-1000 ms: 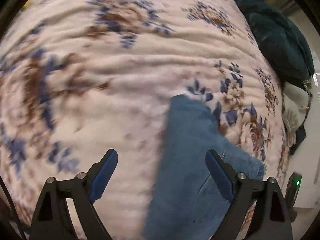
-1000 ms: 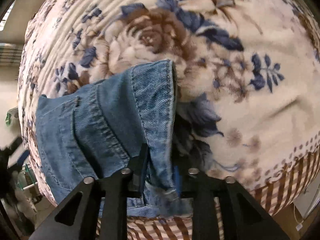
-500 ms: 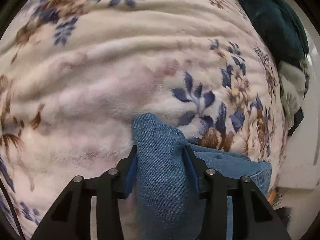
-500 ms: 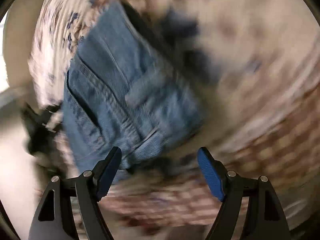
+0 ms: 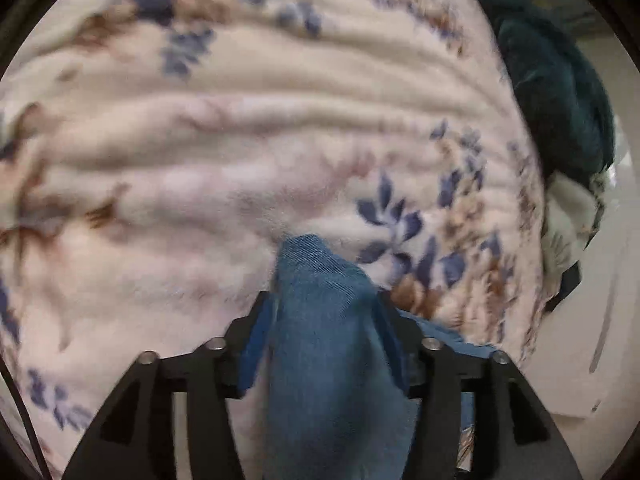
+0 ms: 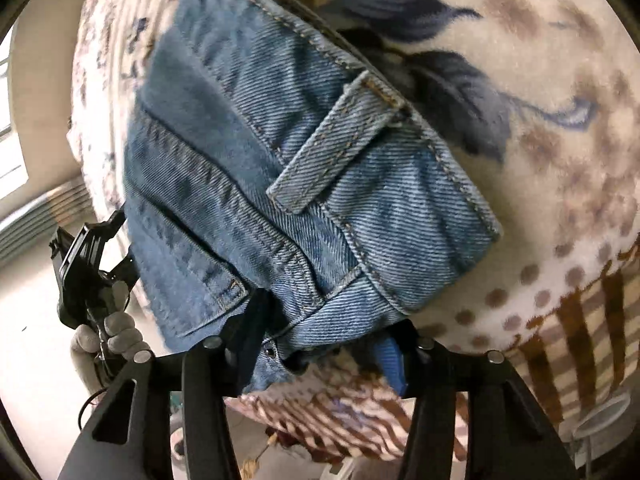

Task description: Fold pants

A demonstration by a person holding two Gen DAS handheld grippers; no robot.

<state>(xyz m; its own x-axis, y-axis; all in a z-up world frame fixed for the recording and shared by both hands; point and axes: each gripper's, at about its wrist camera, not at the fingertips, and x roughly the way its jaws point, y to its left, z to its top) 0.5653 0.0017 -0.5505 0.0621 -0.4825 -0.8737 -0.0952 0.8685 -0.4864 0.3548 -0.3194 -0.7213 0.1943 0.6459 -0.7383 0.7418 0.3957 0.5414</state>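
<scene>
Pants (image 6: pixel 304 184) between both tools' pads

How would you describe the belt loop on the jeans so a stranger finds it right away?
On the floral blanket lie folded blue jeans. Along their stitched waistband, the belt loop is a narrow denim strap crossing the band, the only raised strip there.

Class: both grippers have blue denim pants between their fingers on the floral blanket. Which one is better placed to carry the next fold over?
Probably the left gripper: it has a bunched free end of the blue denim pants. The right gripper sits at the bulky, already stacked waistband on the floral blanket.
</scene>
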